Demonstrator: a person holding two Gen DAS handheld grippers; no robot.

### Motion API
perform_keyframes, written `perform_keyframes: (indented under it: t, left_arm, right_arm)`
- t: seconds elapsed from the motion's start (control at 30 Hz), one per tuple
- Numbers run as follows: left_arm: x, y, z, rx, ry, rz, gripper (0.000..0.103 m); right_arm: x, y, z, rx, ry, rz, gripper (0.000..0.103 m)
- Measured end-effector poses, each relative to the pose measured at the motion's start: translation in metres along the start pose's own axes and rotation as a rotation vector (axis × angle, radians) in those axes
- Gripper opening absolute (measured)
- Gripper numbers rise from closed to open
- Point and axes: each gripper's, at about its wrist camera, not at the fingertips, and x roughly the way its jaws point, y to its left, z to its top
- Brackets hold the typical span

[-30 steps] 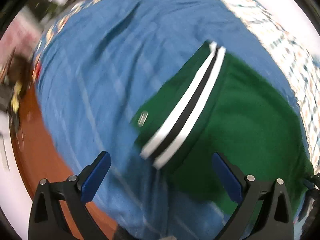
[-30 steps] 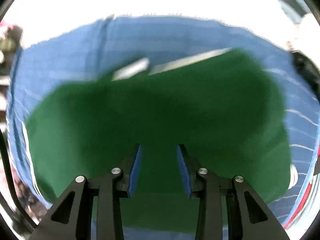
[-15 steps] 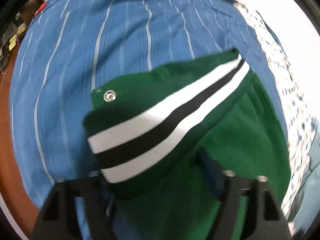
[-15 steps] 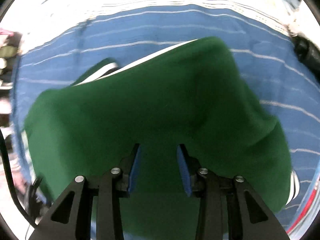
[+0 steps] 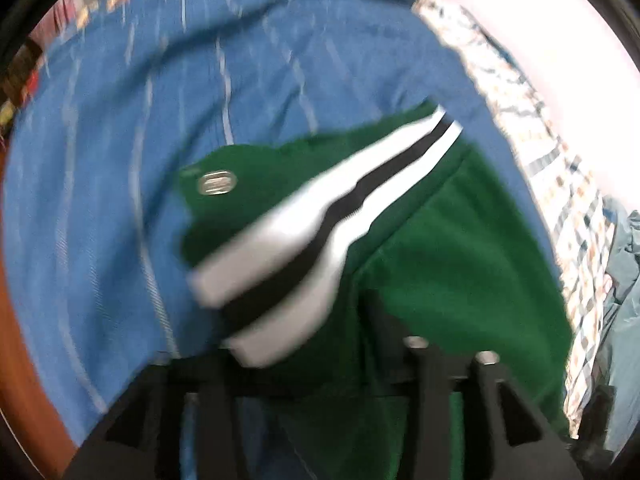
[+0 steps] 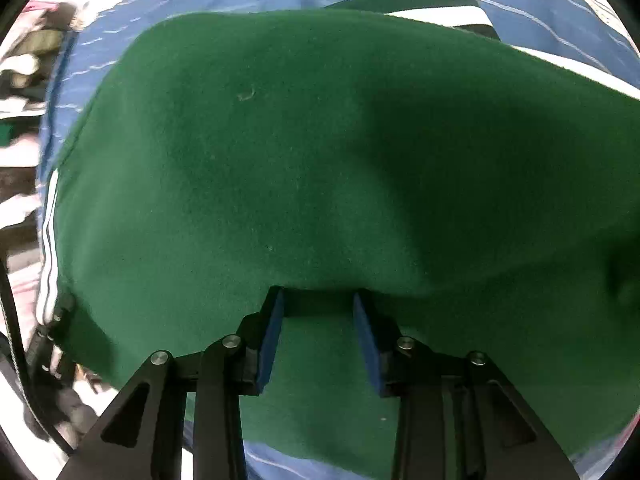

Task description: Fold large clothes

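1. Across a blue cloth with thin pale stripes (image 5: 120, 184) lay the large dark-green felt-like garment (image 5: 460, 264), with the cloth showing around it in both views.
2. From the left wrist view, the garment's white-and-black striped ribbed band (image 5: 320, 232) ran diagonally from the lower left toward the upper right, blurred by motion.
3. A small oval metal snap (image 5: 218, 183) sat on the green fabric just beside the upper edge of that band.
4. The left gripper (image 5: 304, 360) was low in its frame, its black fingers (image 5: 420, 364) partly covered by the band and the green cloth.
5. Fabric lay over and between those fingers, but the pads were hidden and blurred, so I cannot tell how far apart they stood or whether they pinched the garment.
6. Along the right of that view a patterned white-and-multicoloured cloth border (image 5: 560, 184) edged the blue cloth, and a reddish-brown wooden surface (image 5: 20, 360) showed at the lower left.
7. From the right wrist view, the green garment (image 6: 280, 160) filled most of the frame, its nearer fold humped up above the fingers.
8. The right gripper (image 6: 318, 316) had its blue-padded fingers (image 6: 270, 340) part-way apart, a clear gap between them.
9. Their tips reached just under the fold's lower edge, with green fabric seen through the gap; a firm grip could not be confirmed.
10. Another stretch of striped band (image 6: 440, 14) showed at the top right, and a further strip ran along the garment's left edge.
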Motion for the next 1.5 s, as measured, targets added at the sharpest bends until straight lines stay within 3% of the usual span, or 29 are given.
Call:
perform_keyframes:
  t: [0.1, 0.13, 0.17, 0.2, 0.27, 0.4, 0.57, 0.7, 0.8, 0.9, 1.03, 1.13, 1.27, 1.33, 1.5]
  left_arm:
    - [0.013, 0.009, -0.005, -0.062, -0.028, -0.038, 0.058]
    - [0.010, 0.005, -0.005, -0.063, -0.040, -0.027, 0.054]
    - [0.007, 0.001, -0.004, -0.052, -0.059, -0.009, 0.031]
    - [0.000, -0.006, 0.000, -0.024, -0.082, 0.014, 0.024]
    - [-0.016, -0.016, 0.005, 0.006, -0.116, 0.018, 0.019]
    - [-0.062, -0.035, 0.028, 0.068, -0.211, 0.003, 0.018]
    - [-0.134, -0.062, 0.071, 0.218, -0.387, 0.027, 0.017]
    - [-0.176, -0.098, 0.067, 0.431, -0.490, 0.061, 0.017]
    - [-0.193, -0.143, 0.027, 0.623, -0.497, 0.023, 0.017]
    - [-0.197, -0.192, -0.040, 0.813, -0.467, -0.066, 0.017]
    - [-0.186, -0.249, -0.143, 1.039, -0.366, -0.214, 0.016]
    - [-0.164, -0.274, -0.222, 1.191, -0.232, -0.307, 0.016]
    - [-0.132, -0.280, -0.294, 1.319, -0.082, -0.340, 0.016]
    - [-0.111, -0.278, -0.318, 1.358, -0.015, -0.322, 0.016]
    - [-0.093, -0.274, -0.336, 1.439, -0.017, -0.233, 0.018]
  right_arm:
    - [-0.002, -0.005, -0.004, -0.002, 0.015, 0.046, 0.039]
    - [-0.005, -0.009, -0.007, -0.003, 0.014, 0.084, 0.039]
    - [-0.008, -0.012, -0.009, -0.008, 0.010, 0.113, 0.039]
    - [-0.013, -0.017, -0.014, -0.012, 0.005, 0.148, 0.039]
    - [-0.026, -0.029, -0.022, 0.004, -0.011, 0.179, 0.039]
    - [-0.057, -0.058, -0.036, 0.046, -0.067, 0.158, 0.039]
    - [-0.103, -0.095, -0.062, 0.143, -0.118, 0.159, 0.040]
    - [-0.121, -0.134, -0.083, 0.216, -0.140, 0.174, 0.040]
    - [-0.115, -0.151, -0.099, 0.273, -0.123, 0.185, 0.040]
    - [-0.108, -0.162, -0.111, 0.324, -0.115, 0.203, 0.040]
    - [-0.106, -0.189, -0.125, 0.379, -0.120, 0.203, 0.040]
    - [-0.107, -0.219, -0.137, 0.419, -0.126, 0.197, 0.040]
    - [-0.103, -0.244, -0.147, 0.457, -0.127, 0.167, 0.040]
    - [-0.100, -0.258, -0.155, 0.477, -0.117, 0.151, 0.040]
    - [-0.099, -0.288, -0.171, 0.504, -0.086, 0.129, 0.040]
